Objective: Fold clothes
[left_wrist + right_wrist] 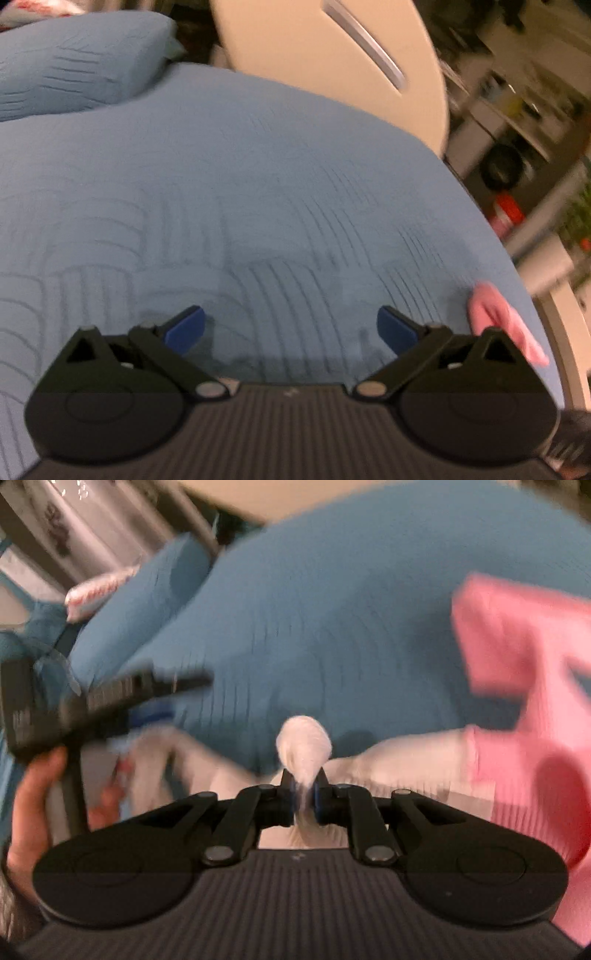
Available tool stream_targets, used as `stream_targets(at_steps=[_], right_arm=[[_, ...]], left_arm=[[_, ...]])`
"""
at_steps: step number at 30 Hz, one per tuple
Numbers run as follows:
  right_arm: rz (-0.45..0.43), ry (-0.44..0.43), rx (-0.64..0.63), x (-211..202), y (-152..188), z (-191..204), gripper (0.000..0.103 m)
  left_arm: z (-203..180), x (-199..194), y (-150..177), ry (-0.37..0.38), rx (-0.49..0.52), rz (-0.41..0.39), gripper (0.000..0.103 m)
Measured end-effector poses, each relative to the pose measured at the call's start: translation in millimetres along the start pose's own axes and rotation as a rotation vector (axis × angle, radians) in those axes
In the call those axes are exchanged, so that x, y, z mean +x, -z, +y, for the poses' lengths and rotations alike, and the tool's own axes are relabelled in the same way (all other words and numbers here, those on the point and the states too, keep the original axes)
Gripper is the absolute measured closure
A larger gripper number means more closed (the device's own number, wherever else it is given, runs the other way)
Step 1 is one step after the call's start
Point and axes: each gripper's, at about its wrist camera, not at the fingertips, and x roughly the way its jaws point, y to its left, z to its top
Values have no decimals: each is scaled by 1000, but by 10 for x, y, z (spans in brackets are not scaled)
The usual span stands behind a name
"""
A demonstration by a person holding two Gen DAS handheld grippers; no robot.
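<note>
Bed: wide mattress under a blue quilted cover (258, 192) with a stitched arc pattern; it carries everything. Both views are smeared by motion, so the stitching reads only in patches.
Pillow: blue quilted pillow (74, 66) at the bed's far left corner in the left wrist view, cut off by the picture's left edge.
Pink garment: pink knit garment (524, 686) lying near the bed's right edge in the right wrist view, running out of the picture on the right; its outline is too blurred to tell what kind of garment. In the left wrist view only a pink tip shows at the bed's right edge, partly behind the gripper's linkage.
White garment: white cloth garment (406, 753) at the bed's near edge, touching the pink one; much of it hidden behind the right gripper's body.
Left gripper: left gripper (290, 328) over the bare cover, blue pads (184, 328) spread wide, nothing between them, touching nothing. In the right wrist view it appears as a dark blur at the left, with a hand (33, 801) on its handle.
Right gripper: right gripper (304, 794) with its fingers (286, 794) drawn nearly together, pinching a bunched fold of the white garment; a rounded tuft of cloth stands above the tips.
Room beyond: shelves and a pale panel past the bed's far edge, too blurred to name.
</note>
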Motion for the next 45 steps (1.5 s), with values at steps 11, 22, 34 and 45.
stream_targets(at_steps=[11, 22, 34, 45], right_arm=[[-145, 344, -425, 289, -906, 502, 15], [-26, -45, -546, -416, 1678, 706, 14], [35, -322, -732, -649, 2030, 1442, 71], [-10, 305, -849, -628, 2200, 864, 90]], left_arm=[[66, 84, -24, -61, 13, 23, 0], [-79, 208, 15, -45, 99, 85, 0], [209, 89, 8, -23, -131, 24, 0], [-126, 228, 116, -91, 118, 97, 0]])
